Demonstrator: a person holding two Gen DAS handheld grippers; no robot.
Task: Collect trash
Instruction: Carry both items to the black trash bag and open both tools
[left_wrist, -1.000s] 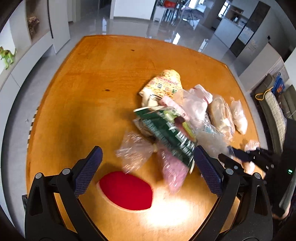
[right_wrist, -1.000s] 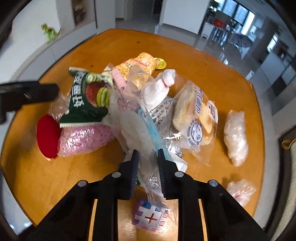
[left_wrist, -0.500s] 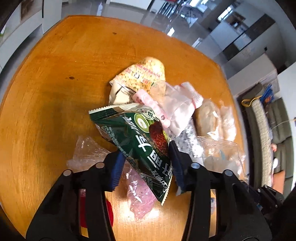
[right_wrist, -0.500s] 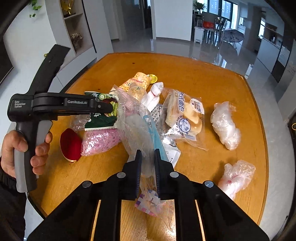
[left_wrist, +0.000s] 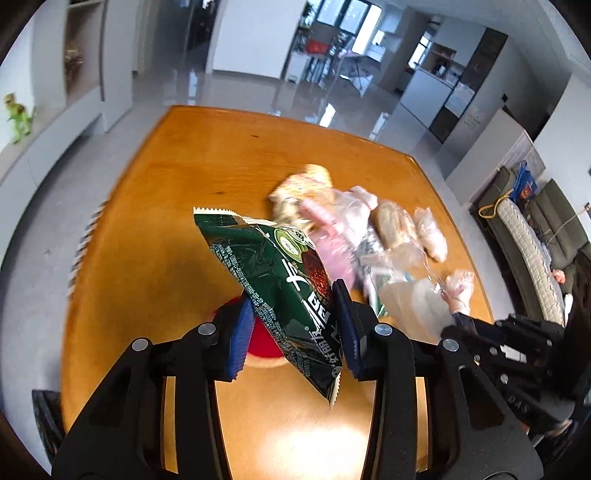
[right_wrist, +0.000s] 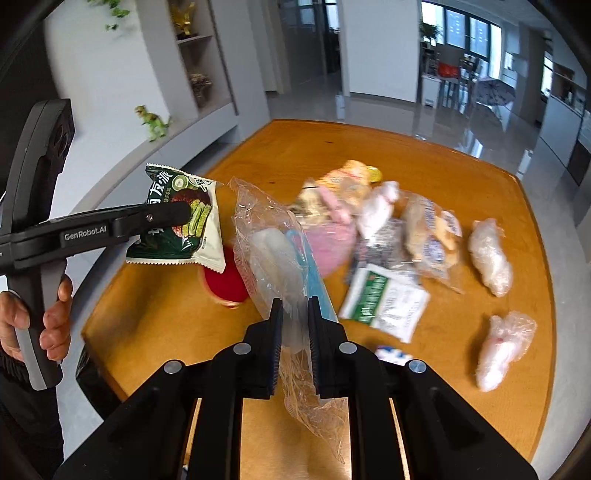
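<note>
My left gripper (left_wrist: 291, 299) holds a dark green snack bag (left_wrist: 266, 258) tilted above the wooden table (left_wrist: 166, 184), its jaws still closing with the blue pads pressing on the bag's sides. From the right wrist view the same bag (right_wrist: 177, 229) hangs at the left gripper's fingers (right_wrist: 166, 214), off the table's left edge. My right gripper (right_wrist: 295, 306) is shut on a clear plastic bag (right_wrist: 269, 243) with a white and blue item inside, raised off the table. The rest of the trash pile (right_wrist: 369, 221) lies blurred in the table's middle.
A red round object (right_wrist: 221, 284) sits near the table's left front edge. A white-green sachet (right_wrist: 384, 299), a bread bag (right_wrist: 432, 232) and two crumpled clear wads (right_wrist: 491, 254) (right_wrist: 506, 347) lie to the right. A person's hand (right_wrist: 55, 317) grips the left handle.
My left gripper went from wide open to closed on the green snack bag and lifted it clear of the pile. My right gripper rose with the clear plastic bag.
</note>
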